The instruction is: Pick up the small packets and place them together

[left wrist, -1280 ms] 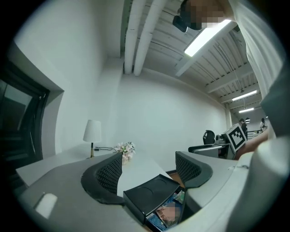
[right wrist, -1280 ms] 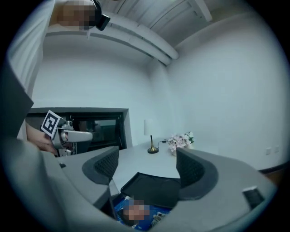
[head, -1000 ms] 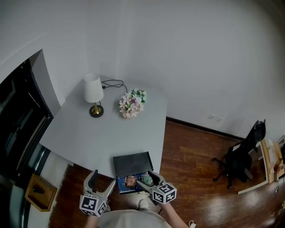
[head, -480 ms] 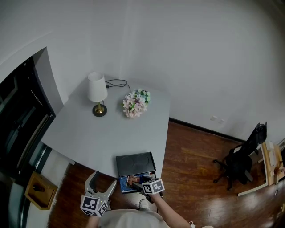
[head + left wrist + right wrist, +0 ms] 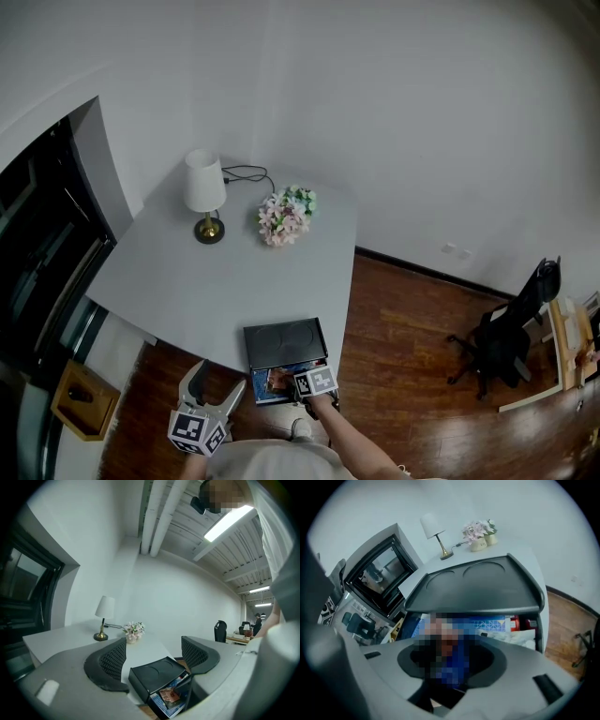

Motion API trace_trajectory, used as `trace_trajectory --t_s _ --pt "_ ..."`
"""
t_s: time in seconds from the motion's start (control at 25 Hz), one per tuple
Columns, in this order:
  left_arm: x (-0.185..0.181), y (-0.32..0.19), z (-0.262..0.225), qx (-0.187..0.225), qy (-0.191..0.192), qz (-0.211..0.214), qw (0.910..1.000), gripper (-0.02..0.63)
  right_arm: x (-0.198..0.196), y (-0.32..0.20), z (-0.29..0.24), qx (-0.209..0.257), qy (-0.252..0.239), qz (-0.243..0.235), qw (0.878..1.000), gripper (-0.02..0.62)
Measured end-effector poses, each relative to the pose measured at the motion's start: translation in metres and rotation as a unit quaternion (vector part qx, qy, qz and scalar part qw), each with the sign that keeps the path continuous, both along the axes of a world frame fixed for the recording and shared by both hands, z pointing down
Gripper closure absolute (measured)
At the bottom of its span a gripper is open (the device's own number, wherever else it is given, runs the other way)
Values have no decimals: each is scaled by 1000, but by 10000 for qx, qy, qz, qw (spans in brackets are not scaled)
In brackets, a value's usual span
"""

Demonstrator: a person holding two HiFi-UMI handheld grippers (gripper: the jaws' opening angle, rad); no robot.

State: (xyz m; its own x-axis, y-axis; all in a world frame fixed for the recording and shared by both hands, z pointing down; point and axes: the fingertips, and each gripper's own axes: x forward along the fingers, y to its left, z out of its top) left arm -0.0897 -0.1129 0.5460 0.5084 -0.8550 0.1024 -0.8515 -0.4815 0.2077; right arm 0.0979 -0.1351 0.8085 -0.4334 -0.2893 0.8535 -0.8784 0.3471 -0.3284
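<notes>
right gripper in black box – jaws just closing, packets between

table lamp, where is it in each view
Head view: table lamp upper left of centre.
Left gripper view: table lamp left of centre, mid-height.
Right gripper view: table lamp top centre, above the black tray.
Shared landmark: flower bouquet just right of it.
</notes>
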Motion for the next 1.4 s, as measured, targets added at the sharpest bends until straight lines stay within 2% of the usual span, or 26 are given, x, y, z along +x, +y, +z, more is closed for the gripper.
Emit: trace_trajectory --t_s 0.08,0.16,0.32,0.36,0.72,0.92,1.12,1.24,1.4 --pt "2 2 3 -35 14 20 10000 232 3 -1 2 52 143 -9 9999 432" --pt "4 3 6 -64 34 31 10000 232 7 -2 4 165 369 -78 9992 494" --pt "6 3 5 -68 30 62 10000 232 15 -4 1 371 500 -101 9980 556" --pt "5 4 6 -68 37 50 10000 232 16 -3 0 399 444 -70 9982 580" --pt "-6 4 9 -131 40 -109 9998 232 16 12 -40 951 -344 13 9949 580" --pt "-7 4 10 -134 63 -151 9998 232 12 16 -96 1487 -775 -84 9858 580" --pt "-5 1 7 -117 147 -184 9997 232 0 -2 -147 1853 -1354 -217 9731 580" --pt "-5 -2 3 -112 193 -195 9996 239 -15 -17 -165 1898 -1633 -344 9675 580" --pt "-4 -3 -1 -62 232 -199 9995 241 -45 -46 -164 1666 -1893 -457 9666 580"
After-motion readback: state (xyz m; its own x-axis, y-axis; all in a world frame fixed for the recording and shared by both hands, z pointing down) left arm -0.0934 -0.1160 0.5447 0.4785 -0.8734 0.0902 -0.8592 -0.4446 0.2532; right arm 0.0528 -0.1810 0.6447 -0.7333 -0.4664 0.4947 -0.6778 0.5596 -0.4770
